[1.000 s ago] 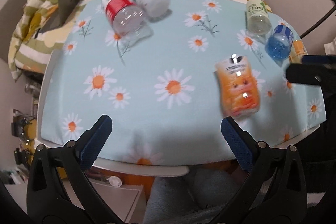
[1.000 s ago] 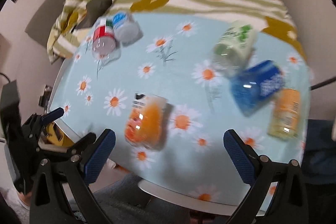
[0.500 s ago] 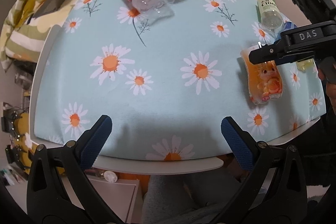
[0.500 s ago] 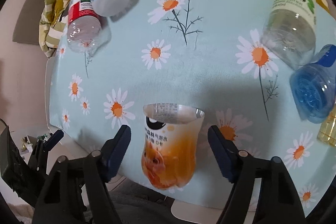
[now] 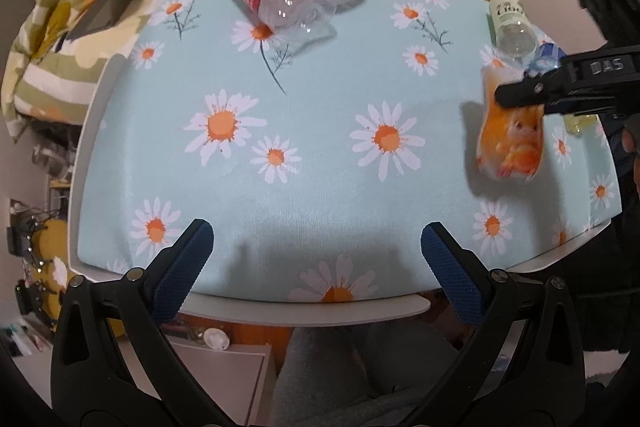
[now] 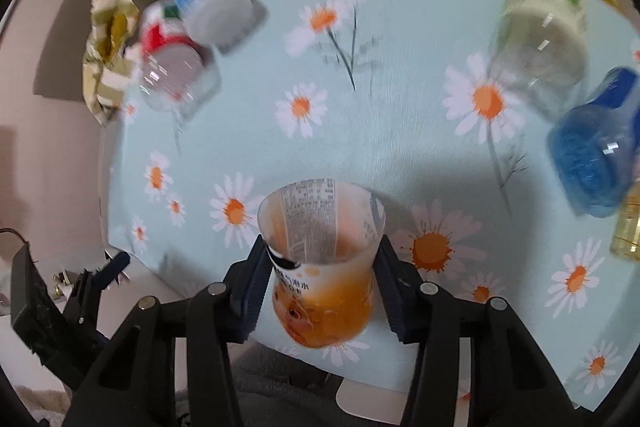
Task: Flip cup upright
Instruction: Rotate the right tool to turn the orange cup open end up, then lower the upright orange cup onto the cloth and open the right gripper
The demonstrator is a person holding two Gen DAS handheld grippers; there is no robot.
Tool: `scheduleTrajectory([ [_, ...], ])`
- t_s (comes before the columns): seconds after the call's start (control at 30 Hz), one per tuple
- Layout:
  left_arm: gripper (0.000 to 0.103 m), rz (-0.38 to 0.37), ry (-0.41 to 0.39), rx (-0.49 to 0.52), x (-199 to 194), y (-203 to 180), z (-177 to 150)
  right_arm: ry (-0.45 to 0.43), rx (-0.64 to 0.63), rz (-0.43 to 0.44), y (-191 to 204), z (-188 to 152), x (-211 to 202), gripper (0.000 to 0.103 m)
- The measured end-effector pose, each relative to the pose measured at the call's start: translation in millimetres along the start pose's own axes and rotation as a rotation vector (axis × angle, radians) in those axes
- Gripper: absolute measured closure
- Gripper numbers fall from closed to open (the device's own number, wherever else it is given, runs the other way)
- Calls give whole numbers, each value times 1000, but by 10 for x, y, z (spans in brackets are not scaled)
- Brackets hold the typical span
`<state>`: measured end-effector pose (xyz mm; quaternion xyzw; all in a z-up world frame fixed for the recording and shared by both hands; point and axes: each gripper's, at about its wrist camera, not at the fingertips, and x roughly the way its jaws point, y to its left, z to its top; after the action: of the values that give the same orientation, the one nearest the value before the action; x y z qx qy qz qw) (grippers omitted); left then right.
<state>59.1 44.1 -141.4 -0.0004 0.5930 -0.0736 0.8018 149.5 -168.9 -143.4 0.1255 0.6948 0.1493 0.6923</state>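
Right tongs (image 6: 320,269) clench my cup (image 6: 322,267) at the table's (image 5: 280,219) near right; left tongs (image 5: 316,261) idle, released. Grasp done; next I'd judge: rotate it mouth-up.

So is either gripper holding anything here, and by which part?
The right gripper is shut on the orange translucent plastic cup, its pads clamping opposite sides just below the open rim. The left gripper is open, holding nothing.

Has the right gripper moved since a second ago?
Yes. The right gripper advanced over the daisy tablecloth and closed around the orange plastic cup.
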Motion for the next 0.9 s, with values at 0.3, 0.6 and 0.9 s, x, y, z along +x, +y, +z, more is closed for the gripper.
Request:
scheduleTrajectory([
  [0.3, 0, 38, -62, 14, -164, 20, -12, -588, 42, -103, 152, -604, -380, 57],
  [0.6, 0, 73, -47, 34, -87, 113, -169, -777, -34, -263, 251, -728, -71, 56],
  [0.9, 0, 73, -39, 44, -33, 143, -185, -767, -81, -295, 270, -905, 28, 54],
])
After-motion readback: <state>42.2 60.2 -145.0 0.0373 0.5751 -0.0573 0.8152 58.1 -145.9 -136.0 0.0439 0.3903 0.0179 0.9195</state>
